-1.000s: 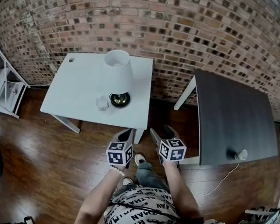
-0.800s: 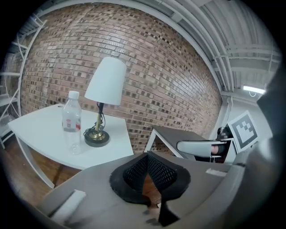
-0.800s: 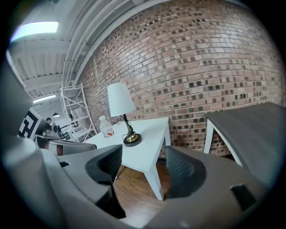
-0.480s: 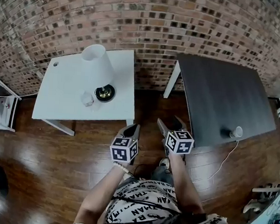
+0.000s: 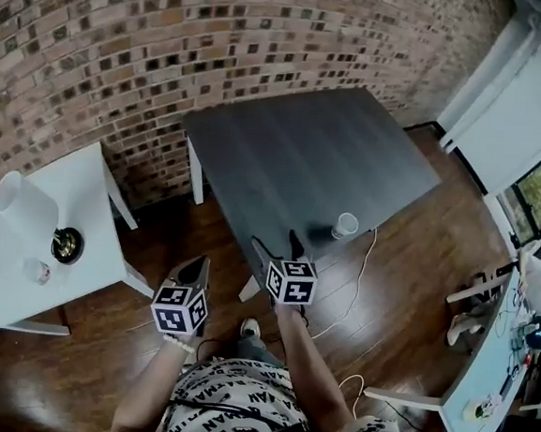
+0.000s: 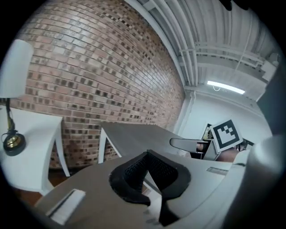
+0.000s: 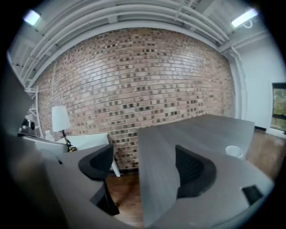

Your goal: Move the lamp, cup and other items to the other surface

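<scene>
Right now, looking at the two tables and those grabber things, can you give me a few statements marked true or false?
1. The lamp stands on the white table. True.
2. The dark table has nothing on it. False: a small white object sits near its edge.
3. The right gripper holds a cup. False: its jaws have just been opening, with nothing between them.
4. A brick wall runs behind both tables. True.

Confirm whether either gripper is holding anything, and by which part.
Nothing is held. On the right gripper the jaws have just been opening and stand wide apart, nothing between them; on the left gripper the jaws are together, empty.
</scene>
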